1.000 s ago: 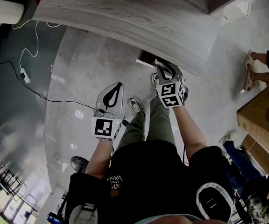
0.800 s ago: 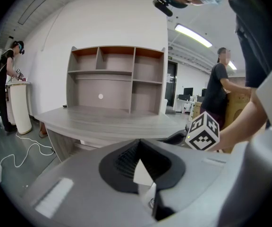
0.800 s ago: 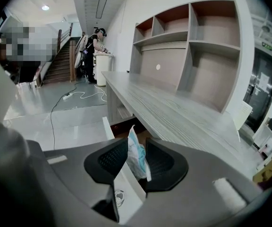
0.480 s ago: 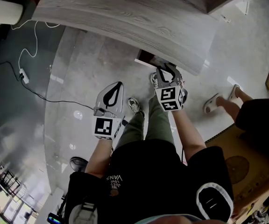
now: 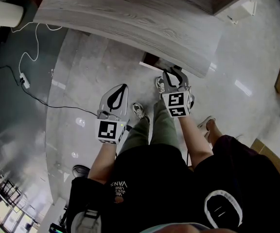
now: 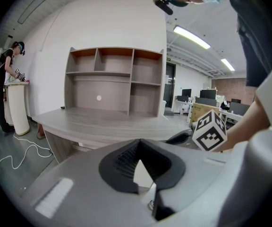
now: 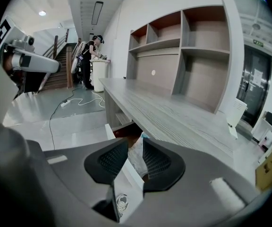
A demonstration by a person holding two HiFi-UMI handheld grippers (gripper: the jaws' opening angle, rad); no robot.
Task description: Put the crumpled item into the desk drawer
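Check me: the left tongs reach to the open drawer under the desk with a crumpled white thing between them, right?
Not the left. The right tongs reach to the open drawer under the desk with the crumpled white thing between them, as the right gripper view shows. The left tongs are shut on nothing.

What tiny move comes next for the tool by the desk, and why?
Probably open the right tool and let go: its jaws seem to pinch the crumpled item right over the open drawer, so it should drop inside.
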